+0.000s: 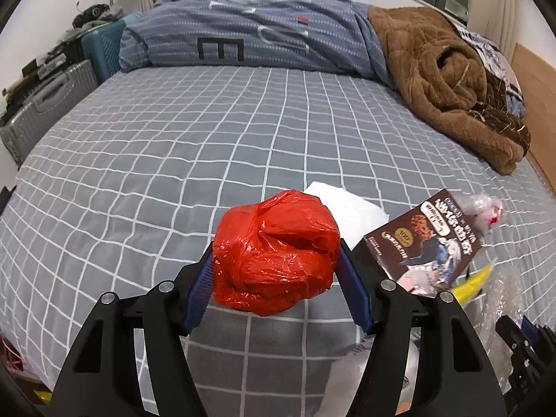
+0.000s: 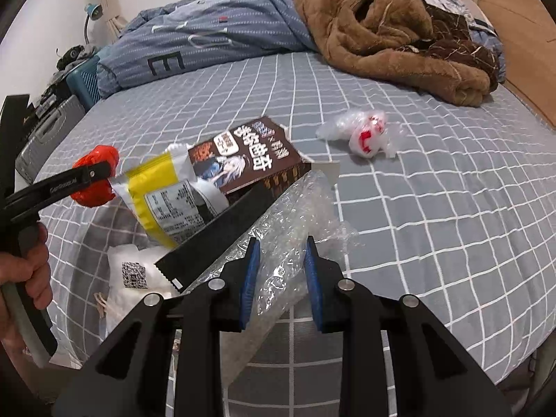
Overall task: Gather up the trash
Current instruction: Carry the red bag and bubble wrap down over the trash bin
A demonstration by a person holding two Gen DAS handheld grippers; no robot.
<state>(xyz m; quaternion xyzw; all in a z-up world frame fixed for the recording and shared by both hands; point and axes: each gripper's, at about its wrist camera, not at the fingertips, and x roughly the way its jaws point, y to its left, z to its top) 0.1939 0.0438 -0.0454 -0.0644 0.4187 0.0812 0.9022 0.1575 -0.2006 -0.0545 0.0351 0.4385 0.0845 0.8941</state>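
Now the left gripper clamps a crumpled red bag above the bed's near edge; the right gripper pinches bubble wrap.

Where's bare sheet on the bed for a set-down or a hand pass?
Free: the wide checked sheet between the blue duvet and the red bag; also right of the clear wrapper, below the brown blanket. Crowded: near edge around the cookie box and bubble wrap.

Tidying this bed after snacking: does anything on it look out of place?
Yes. Litter on the grey checked sheet: a crumpled clear wrapper with red print lies loose mid-bed, and a torn-open brown snack box sits nearer the edge.
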